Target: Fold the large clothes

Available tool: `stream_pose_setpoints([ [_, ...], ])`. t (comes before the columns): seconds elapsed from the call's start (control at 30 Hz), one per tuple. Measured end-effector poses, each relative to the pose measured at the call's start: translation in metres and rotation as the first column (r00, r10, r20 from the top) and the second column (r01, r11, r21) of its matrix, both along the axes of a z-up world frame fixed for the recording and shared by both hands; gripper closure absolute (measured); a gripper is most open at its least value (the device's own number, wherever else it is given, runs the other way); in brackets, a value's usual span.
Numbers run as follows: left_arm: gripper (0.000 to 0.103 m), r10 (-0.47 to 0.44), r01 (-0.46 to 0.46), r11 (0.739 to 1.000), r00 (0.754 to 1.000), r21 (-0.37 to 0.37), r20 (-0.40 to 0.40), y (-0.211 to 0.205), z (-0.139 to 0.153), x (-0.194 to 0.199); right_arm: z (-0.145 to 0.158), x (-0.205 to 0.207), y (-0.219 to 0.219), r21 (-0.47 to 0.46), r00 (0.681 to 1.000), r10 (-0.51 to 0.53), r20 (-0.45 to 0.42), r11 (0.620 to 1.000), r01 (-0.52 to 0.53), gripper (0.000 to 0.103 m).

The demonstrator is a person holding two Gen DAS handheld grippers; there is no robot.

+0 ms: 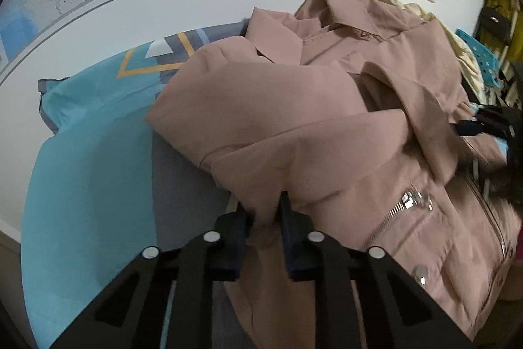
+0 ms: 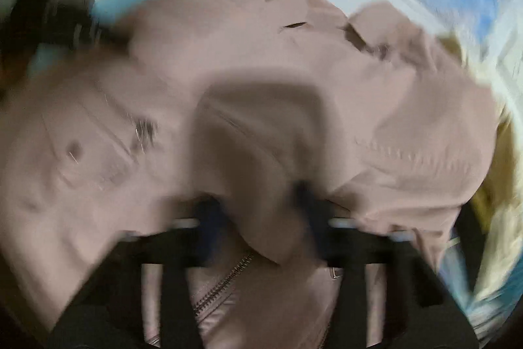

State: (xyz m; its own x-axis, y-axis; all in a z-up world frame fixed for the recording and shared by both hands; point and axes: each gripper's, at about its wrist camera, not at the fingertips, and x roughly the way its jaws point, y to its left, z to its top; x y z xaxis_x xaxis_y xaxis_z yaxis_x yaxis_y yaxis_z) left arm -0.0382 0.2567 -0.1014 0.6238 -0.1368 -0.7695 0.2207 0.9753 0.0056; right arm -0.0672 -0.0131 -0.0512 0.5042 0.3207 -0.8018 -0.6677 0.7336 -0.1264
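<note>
- The pink jacket (image 1: pixel 327 107) lies across the bed (image 1: pixel 81 185), collar toward its wall edge.
- The left gripper (image 1: pixel 264 211) pinches a jacket fold.
- The right gripper (image 2: pixel 261 211) is blurred, apparently clamped on cloth.
- Carry both folds evenly, keeping the edges aligned.

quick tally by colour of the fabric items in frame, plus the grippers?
Pink: 1, the jacket, both grippers pinching it.
Yellow/cream: 1, a garment behind the jacket.
Teal-and-grey: 1, the bed sheet under it.
Black grippers: 2, left gripper, right gripper (blurred).
Total: 5.
</note>
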Motion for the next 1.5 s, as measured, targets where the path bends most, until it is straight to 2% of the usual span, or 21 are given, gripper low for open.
stream_pose_setpoints([
  [0.03, 0.088, -0.003, 0.003, 1.0, 1.0, 0.0, -0.004, 0.002, 0.0, -0.002, 0.015, 0.009, -0.018, 0.104, 0.999, -0.022, -0.039, 0.994, 0.026, 0.097],
  [0.1, 0.088, -0.01, 0.01, 1.0, 1.0, -0.002, -0.014, 0.006, 0.001, -0.006, 0.04, 0.025, -0.048, 0.27, 0.994, -0.064, -0.09, 0.959, 0.086, 0.098],
  [0.13, 0.086, -0.015, 0.015, 1.0, 1.0, -0.004, -0.014, 0.008, 0.004, -0.008, 0.055, 0.039, -0.073, 0.392, 0.984, -0.1, -0.145, 0.908, 0.15, 0.098],
  [0.23, 0.073, -0.034, 0.034, 0.998, 0.999, -0.044, -0.001, 0.012, 0.015, -0.01, 0.07, 0.073, -0.121, 0.547, 0.953, -0.166, -0.254, 0.788, 0.284, 0.098],
  [0.27, 0.069, -0.045, 0.046, 0.997, 0.999, -0.058, 0.013, 0.013, 0.02, -0.011, 0.065, 0.086, -0.128, 0.557, 0.939, -0.177, -0.294, 0.767, 0.319, 0.098],
  [0.33, 0.044, -0.039, 0.042, 0.997, 0.998, -0.061, 0.057, 0.012, 0.03, -0.012, 0.047, 0.108, -0.141, 0.525, 0.892, -0.226, -0.391, 0.742, 0.417, 0.098],
  [0.47, 0.028, -0.014, 0.018, 0.996, 0.999, -0.089, 0.052, 0.011, 0.038, 0.002, 0.023, 0.12, -0.158, 0.496, 0.842, -0.251, -0.477, 0.714, 0.494, 0.085],
  [0.53, 0.027, 0.008, -0.007, 0.996, 1.0, -0.089, 0.014, 0.011, 0.034, 0.014, 0.026, 0.106, -0.159, 0.529, 0.872, -0.229, -0.433, 0.718, 0.452, 0.072],
  [0.6, 0.026, 0.044, -0.045, 0.996, 0.999, -0.07, -0.029, 0.013, 0.026, 0.027, 0.038, 0.091, -0.168, 0.556, 0.901, -0.231, -0.367, 0.722, 0.412, 0.027],
  [0.63, 0.026, 0.053, -0.058, 0.995, 0.997, -0.086, -0.062, 0.015, 0.021, 0.034, 0.045, 0.087, -0.165, 0.561, 0.919, -0.222, -0.326, 0.737, 0.377, 0.022],
  [0.73, 0.025, 0.085, -0.099, 0.988, 0.99, -0.117, -0.115, 0.02, 0.01, 0.052, 0.048, 0.088, -0.146, 0.487, 0.94, -0.219, -0.263, 0.81, 0.325, 0.023],
  [0.83, 0.022, 0.088, -0.113, 0.98, 0.985, -0.166, -0.15, 0.024, 0.0, 0.064, 0.036, 0.112, -0.121, 0.399, 0.938, -0.235, -0.253, 0.858, 0.323, 0.036],
  [0.9, 0.022, 0.089, -0.125, 0.971, 0.98, -0.201, -0.179, 0.026, -0.006, 0.07, 0.025, 0.118, -0.113, 0.326, 0.941, -0.254, -0.225, 0.89, 0.318, 0.075],
  [0.97, 0.024, 0.092, -0.132, 0.966, 0.979, -0.222, -0.181, 0.027, -0.01, 0.074, 0.02, 0.122, -0.115, 0.316, 0.94, -0.258, -0.224, 0.893, 0.321, 0.101],
  [1.03, 0.062, 0.091, -0.123, 0.972, 0.983, -0.201, -0.161, 0.022, -0.009, 0.076, 0.034, 0.12, -0.124, 0.374, 0.948, -0.264, -0.179, 0.873, 0.314, 0.101],
  [1.13, 0.083, 0.12, -0.14, 0.972, 0.987, -0.189, -0.109, 0.02, 0.001, 0.077, 0.062, 0.112, -0.151, 0.462, 0.946, -0.309, -0.101, 0.827, 0.32, 0.102],
  [1.27, 0.08, 0.137, -0.146, 0.978, 0.988, -0.15, -0.072, 0.015, 0.008, 0.082, 0.062, 0.117, -0.166, 0.442, 0.927, -0.363, -0.098, 0.818, 0.367, 0.102],
  [1.33, 0.067, 0.133, -0.142, 0.984, 0.988, -0.104, -0.081, 0.012, 0.002, 0.084, 0.052, 0.118, -0.16, 0.394, 0.929, -0.35, -0.118, 0.843, 0.367, 0.102],
  [1.43, 0.059, 0.134, -0.142, 0.984, 0.988, -0.106, -0.081, 0.017, -0.002, 0.082, 0.051, 0.106, -0.152, 0.406, 0.944, -0.319, -0.09, 0.853, 0.327, 0.075],
  [1.47, 0.056, 0.134, -0.144, 0.983, 0.987, -0.116, -0.086, 0.019, -0.002, 0.082, 0.053, 0.104, -0.148, 0.419, 0.947, -0.31, -0.084, 0.851, 0.316, 0.054],
  [1.5, 0.053, 0.137, -0.149, 0.981, 0.986, -0.128, -0.094, 0.021, -0.002, 0.083, 0.055, 0.101, -0.144, 0.418, 0.951, -0.3, -0.069, 0.857, 0.301, 0.048],
])
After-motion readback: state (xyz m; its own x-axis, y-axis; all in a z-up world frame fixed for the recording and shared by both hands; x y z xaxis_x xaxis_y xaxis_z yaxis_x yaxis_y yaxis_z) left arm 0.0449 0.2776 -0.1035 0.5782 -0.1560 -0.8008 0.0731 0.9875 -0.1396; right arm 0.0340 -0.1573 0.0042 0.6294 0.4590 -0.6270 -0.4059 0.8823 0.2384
